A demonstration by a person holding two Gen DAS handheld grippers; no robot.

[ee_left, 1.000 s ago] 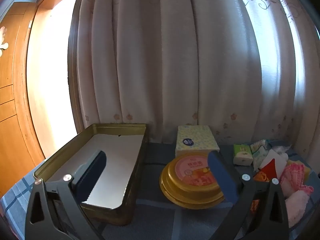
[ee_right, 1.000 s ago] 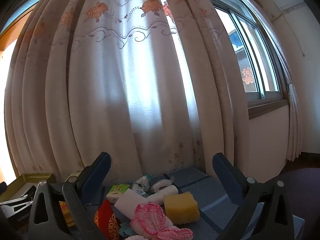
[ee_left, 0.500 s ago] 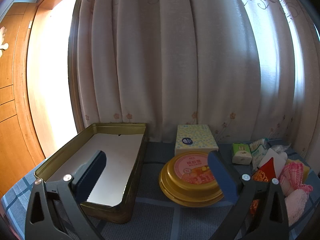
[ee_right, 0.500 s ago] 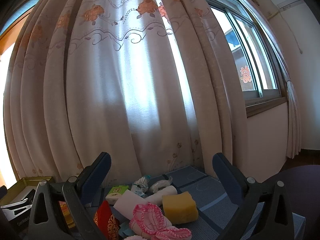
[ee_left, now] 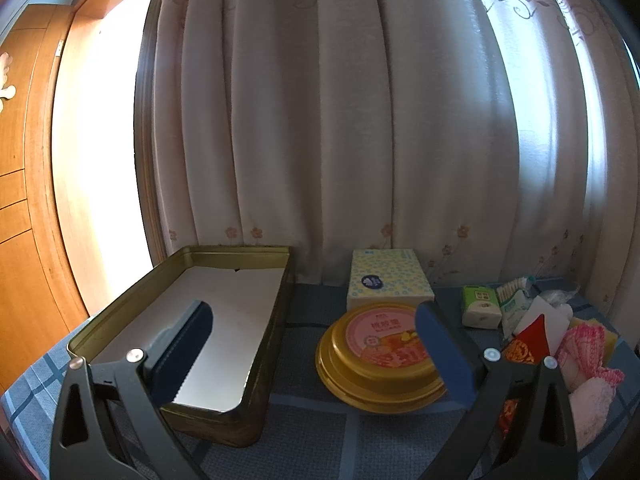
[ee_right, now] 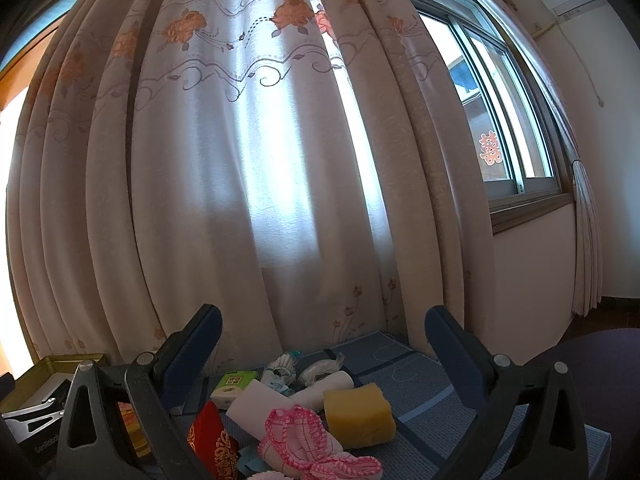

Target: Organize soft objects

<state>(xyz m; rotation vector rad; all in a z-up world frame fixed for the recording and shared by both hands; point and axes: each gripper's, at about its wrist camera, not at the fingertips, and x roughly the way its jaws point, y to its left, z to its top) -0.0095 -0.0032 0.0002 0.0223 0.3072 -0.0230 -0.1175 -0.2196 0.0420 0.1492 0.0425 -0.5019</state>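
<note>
Left tool (ee_left: 312,344): fingers spread wide, nothing held, hovering over the bench (ee_left: 312,432) covered in blue checked cloth. Beneath its left finger, the open gold rectangular tin (ee_left: 192,308), bare inside. Beneath its right finger, the round gold tin (ee_left: 372,360) with pink label, lid on. Behind that, a yellow-dotted tissue box (ee_left: 388,278) against the curtain (ee_left: 320,120).

Right tool (ee_right: 320,348): fingers likewise spread, nothing held, hovering above the pile of soft goods.

Soft goods, all at the right end of the bench, well apart from the rectangular tin:
- yellow sponge (ee_right: 358,416)
- pink knitted bootie (ee_right: 296,440), touching the sponge's left side
- white foam block (ee_right: 256,404)
- red embroidered pouch (ee_right: 208,440)
- green tissue pack (ee_right: 234,384)
- cotton swab pack (ee_right: 282,366)
- small clear-wrapped bundle (ee_right: 320,368)

Change over the last second: the left view has drawn back slightly; the right view has tipped a little, showing more of the pile. No item has shifted.

Assessment: sorting not yet begun; the right tool appears to be settling on a first pick, probably the sponge or bootie.
</note>
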